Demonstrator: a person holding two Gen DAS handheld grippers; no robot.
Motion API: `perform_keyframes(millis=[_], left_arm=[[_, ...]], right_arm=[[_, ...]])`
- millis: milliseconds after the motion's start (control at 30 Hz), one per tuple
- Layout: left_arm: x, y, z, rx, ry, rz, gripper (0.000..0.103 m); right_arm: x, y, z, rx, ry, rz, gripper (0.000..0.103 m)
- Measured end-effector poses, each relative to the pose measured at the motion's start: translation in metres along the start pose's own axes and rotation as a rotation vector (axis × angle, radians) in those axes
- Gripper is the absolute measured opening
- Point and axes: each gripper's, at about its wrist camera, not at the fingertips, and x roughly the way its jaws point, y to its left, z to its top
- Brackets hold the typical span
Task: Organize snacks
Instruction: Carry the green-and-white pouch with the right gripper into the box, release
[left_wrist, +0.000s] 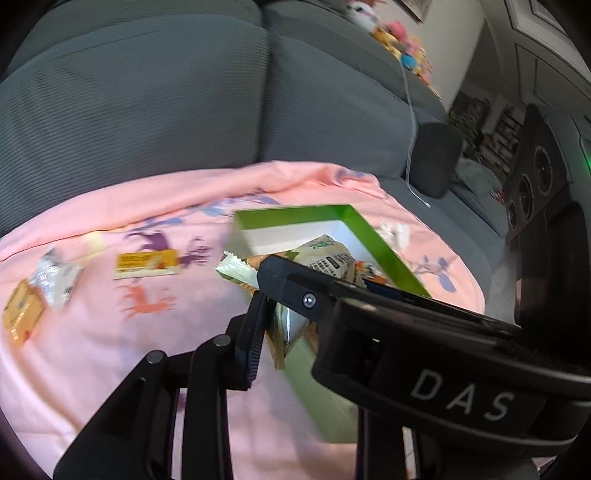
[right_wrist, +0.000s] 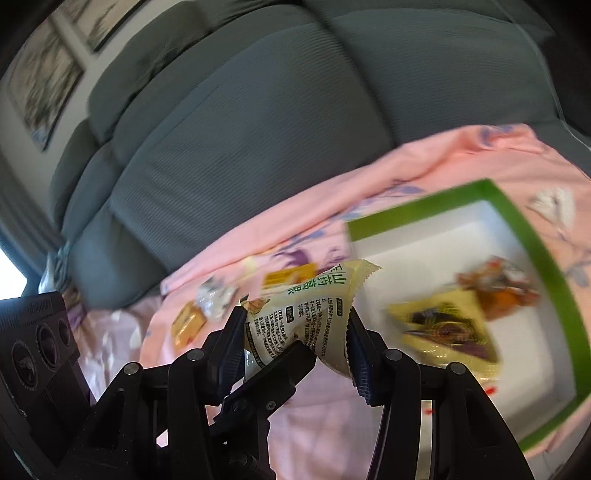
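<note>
Pale crinkled snack packet (right_wrist: 299, 317) with green print sits clamped in the right gripper (right_wrist: 295, 332), the left gripper (left_wrist: 273, 295) also pinching it (jaws narrow), above the green-rimmed white box (right_wrist: 517, 225) on the pink printed cloth (left_wrist: 92, 332).

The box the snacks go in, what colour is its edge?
The box has a bright green rim and is white inside. The right wrist view shows it best.

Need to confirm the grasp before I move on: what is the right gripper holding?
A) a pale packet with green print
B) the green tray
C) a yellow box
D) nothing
A: in the right wrist view the right gripper has its pads closed on both sides of the pale packet, which is held over the pink cloth beside the green tray.
</note>
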Motion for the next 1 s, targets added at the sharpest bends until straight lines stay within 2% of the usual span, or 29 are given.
perform_keyframes(millis=[233, 567, 1000], left_arm=[[0.037, -0.035, 0.004, 0.042, 0.095, -0.072, 0.025], [0.07, -0.058, 0.003, 0.063, 0.213, -0.105, 0.025], [0.088, -0.07, 0.002, 0.074, 0.277, -0.108, 0.026]], right_arm=[[-0.011, -0.044, 0.005, 0.116, 0.01, -0.09, 0.054], [-0.014, -0.086, 0.004, 0.219, 0.056, -0.144, 0.054], [-0.01, -0.113, 0.003, 0.31, 0.062, -0.15, 0.054]])
